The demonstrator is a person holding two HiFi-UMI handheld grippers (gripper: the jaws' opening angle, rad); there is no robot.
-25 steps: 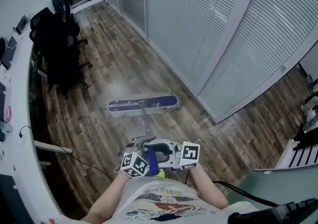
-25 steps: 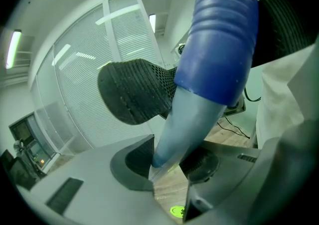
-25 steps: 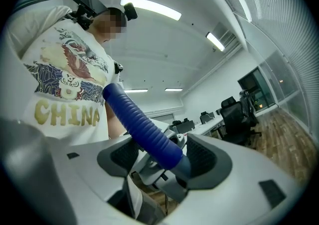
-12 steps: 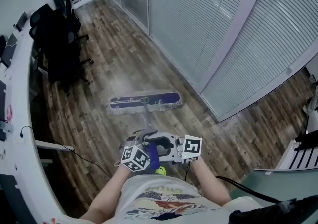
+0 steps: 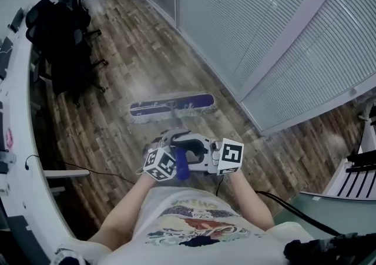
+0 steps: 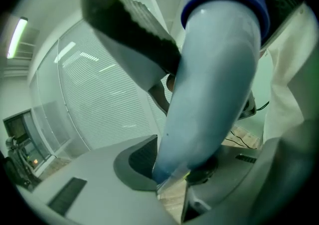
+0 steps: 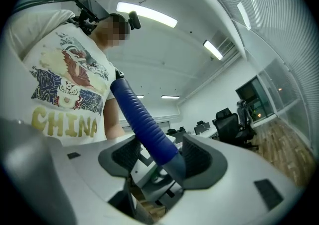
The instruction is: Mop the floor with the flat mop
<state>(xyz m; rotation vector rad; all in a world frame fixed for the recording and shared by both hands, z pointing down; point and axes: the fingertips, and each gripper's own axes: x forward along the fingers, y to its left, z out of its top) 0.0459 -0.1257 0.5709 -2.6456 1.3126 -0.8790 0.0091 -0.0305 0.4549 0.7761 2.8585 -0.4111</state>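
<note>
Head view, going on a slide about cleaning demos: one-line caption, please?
A person holds a long-handled blue flat mop on the brown wood-plank floor near blind-covered glass partitions.

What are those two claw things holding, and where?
The left gripper and right gripper clamp the flat mop by its blue handle grip; the left fingers have just closed further.

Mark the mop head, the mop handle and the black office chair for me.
mop head [image 5: 194,103]: head view, right half of blue top.
mop handle [image 7: 144,124]: right gripper view, ribbed blue grip.
office chair [image 5: 61,46]: head view, black backrest.
</note>
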